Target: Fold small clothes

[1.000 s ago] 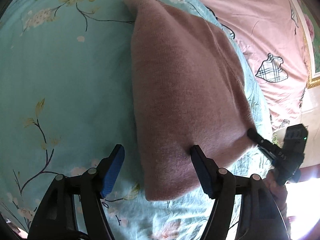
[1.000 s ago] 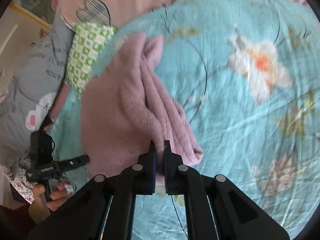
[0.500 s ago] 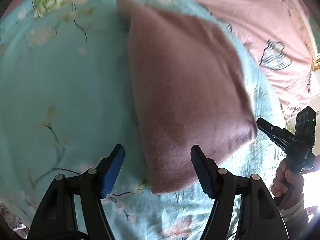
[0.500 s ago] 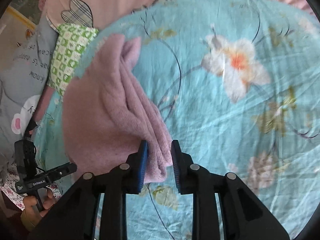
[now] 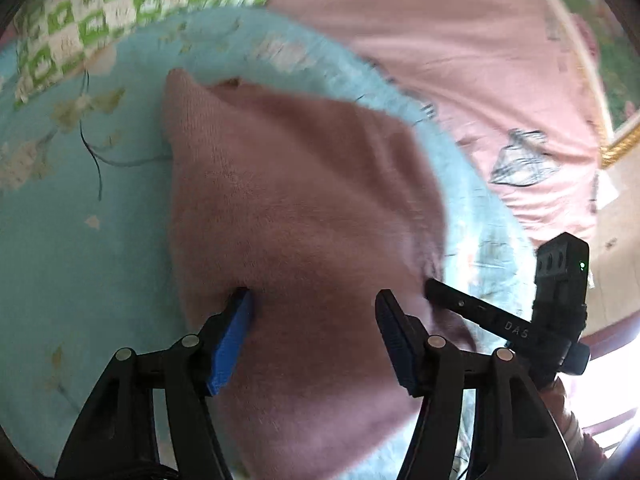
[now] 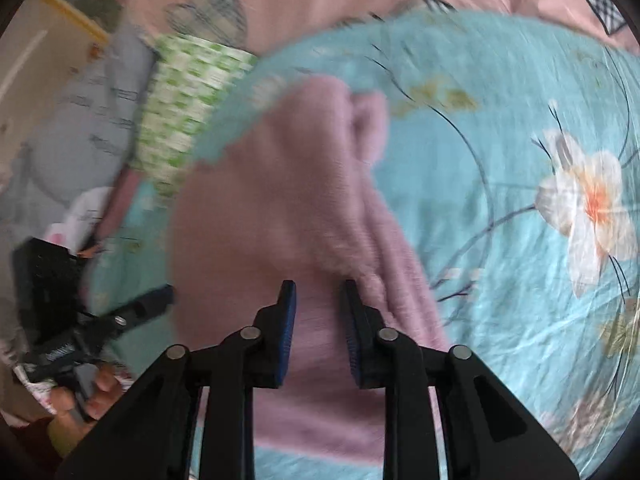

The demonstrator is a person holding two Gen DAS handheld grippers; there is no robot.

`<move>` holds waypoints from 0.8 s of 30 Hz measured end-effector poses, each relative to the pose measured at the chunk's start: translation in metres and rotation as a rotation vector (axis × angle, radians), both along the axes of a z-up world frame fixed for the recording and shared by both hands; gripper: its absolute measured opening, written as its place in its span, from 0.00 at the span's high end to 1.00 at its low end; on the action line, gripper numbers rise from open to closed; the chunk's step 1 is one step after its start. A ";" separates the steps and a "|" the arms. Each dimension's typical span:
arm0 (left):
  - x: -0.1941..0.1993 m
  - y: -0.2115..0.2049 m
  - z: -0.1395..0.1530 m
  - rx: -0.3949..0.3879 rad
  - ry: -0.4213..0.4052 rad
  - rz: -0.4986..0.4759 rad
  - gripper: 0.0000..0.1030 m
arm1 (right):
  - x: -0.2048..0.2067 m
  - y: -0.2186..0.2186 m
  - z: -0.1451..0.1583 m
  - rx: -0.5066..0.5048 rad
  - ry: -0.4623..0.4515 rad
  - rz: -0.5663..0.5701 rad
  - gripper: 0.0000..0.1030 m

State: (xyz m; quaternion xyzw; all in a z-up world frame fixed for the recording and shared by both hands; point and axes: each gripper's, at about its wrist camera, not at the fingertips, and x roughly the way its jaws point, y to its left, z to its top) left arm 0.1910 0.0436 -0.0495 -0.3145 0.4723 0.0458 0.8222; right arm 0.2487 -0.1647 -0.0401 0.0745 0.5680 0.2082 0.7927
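A folded pink knit garment (image 5: 304, 216) lies on the teal flowered bedspread (image 5: 60, 248). My left gripper (image 5: 312, 308) is open, its blue-padded fingers spread over the garment's near part. My right gripper (image 6: 318, 292) is open over the same garment (image 6: 280, 216), with the jaws a small way apart and nothing between them. The right gripper also shows at the right of the left wrist view (image 5: 500, 316), at the garment's right edge. The left gripper shows at the left of the right wrist view (image 6: 120, 316).
A pink sheet with plaid heart patches (image 5: 460, 40) lies beyond the bedspread. A green and white checked cloth (image 6: 188, 92) and a grey printed cloth (image 6: 88, 120) lie at the far left. The bedspread has a large white flower (image 6: 588, 204).
My right gripper let go of the garment's folded edge and opened. Both grippers moved in over the garment, which now fills the space between their fingers.
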 end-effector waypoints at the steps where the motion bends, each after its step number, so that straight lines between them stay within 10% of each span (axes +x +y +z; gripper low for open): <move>1: 0.006 0.002 -0.007 0.001 0.009 -0.013 0.42 | 0.006 -0.004 -0.011 -0.026 0.023 -0.010 1.00; 11: -0.008 -0.020 0.014 0.135 0.013 -0.091 0.44 | 0.005 -0.016 -0.008 -0.006 0.007 -0.003 1.00; 19: -0.078 -0.051 0.020 -0.042 -0.041 -0.192 0.44 | -0.062 -0.027 0.027 0.015 -0.048 0.057 0.99; 24: -0.078 -0.059 -0.028 -0.002 0.080 -0.198 0.51 | -0.067 -0.047 -0.007 -0.105 0.021 -0.012 1.00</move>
